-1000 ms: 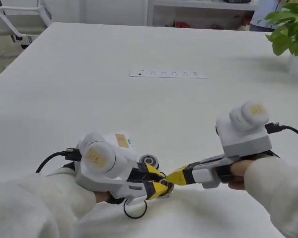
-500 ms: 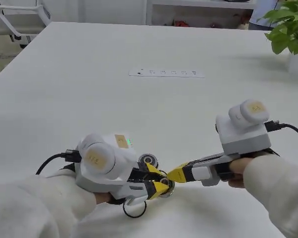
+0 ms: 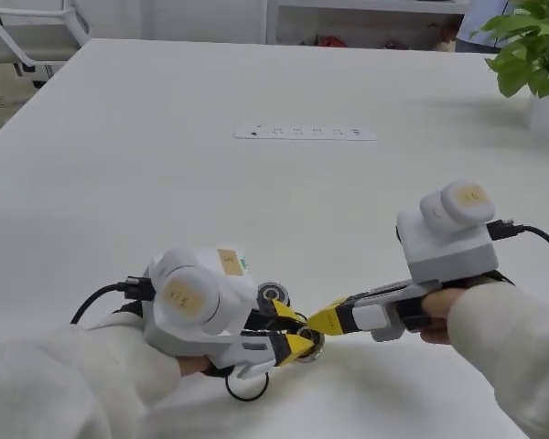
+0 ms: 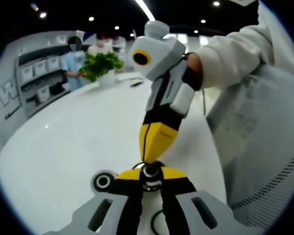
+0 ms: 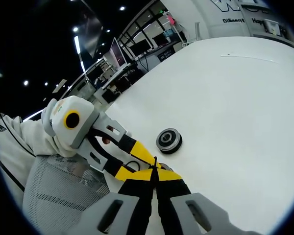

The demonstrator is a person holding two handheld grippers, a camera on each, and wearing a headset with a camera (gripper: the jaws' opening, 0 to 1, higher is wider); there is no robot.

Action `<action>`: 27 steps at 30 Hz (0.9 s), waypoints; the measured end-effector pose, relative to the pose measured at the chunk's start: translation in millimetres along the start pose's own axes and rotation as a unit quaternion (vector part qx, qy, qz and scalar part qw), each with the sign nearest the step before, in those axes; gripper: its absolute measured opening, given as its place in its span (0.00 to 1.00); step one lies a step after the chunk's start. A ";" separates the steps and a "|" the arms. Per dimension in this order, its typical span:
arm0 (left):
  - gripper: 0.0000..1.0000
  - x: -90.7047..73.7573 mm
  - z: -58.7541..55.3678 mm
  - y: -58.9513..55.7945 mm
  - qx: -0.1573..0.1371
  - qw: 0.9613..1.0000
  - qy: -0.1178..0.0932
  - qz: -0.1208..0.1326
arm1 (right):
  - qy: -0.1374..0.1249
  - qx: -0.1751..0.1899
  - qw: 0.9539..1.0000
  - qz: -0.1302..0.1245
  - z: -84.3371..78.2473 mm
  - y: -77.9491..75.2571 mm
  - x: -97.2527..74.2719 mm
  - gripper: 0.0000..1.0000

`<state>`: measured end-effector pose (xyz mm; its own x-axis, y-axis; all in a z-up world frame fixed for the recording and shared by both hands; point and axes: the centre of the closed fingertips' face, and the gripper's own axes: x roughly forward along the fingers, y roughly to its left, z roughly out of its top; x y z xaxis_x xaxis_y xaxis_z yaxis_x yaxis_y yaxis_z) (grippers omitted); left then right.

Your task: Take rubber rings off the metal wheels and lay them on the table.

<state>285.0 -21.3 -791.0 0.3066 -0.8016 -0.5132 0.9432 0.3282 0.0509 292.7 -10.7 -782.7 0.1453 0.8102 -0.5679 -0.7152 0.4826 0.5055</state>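
Left claw [image 4: 151, 175] clamps a metal wheel [image 4: 151, 171]; right claw [image 5: 155, 172], jaws together, pinches its rubber ring [image 5: 154, 160].

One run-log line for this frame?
left tongs: shut on held wheel | right tongs: pinching its rubber ring | table: second wheel, loose ring | phase: ring not yet off

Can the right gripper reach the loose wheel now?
Probably yes: the loose wheel lies uncovered on the table beside the left gripper. But the right gripper looks shut on the ring of the held wheel and must release first.
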 end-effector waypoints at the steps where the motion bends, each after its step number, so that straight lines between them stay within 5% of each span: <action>1: 0.14 -0.6 0.0 0.1 0.002 1.000 0.002 -0.001 | 0.000 0.000 1.000 0.000 0.2 0.2 0.0 0.00; 5: 0.16 -3.1 0.4 -0.9 -0.011 1.000 0.007 -0.008 | -0.003 0.003 1.000 0.001 1.6 -0.2 -0.3 0.00; 9: 0.17 -7.5 2.1 -1.3 0.011 1.000 0.014 -0.007 | -0.005 0.006 1.000 0.001 2.2 0.4 -1.0 0.00; 12: 0.23 -13.0 10.4 -2.8 -0.005 1.000 0.002 -0.015 | -0.012 0.008 1.000 0.002 5.6 1.1 -2.8 0.00; 15: 0.26 -18.3 13.5 -3.1 0.013 1.000 0.004 -0.013 | -0.017 0.010 1.000 0.001 8.0 1.9 -3.9 0.00; 27: 0.47 -39.4 36.9 3.4 0.014 0.999 -0.031 -0.004 | -0.021 0.015 1.000 0.009 10.3 7.0 -4.6 0.00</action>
<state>280.8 -7.0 -739.0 0.3058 -0.8338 -0.4596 0.9485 0.3089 0.0706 294.0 -7.6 -769.8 0.1615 0.8325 -0.5300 -0.6971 0.4764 0.5358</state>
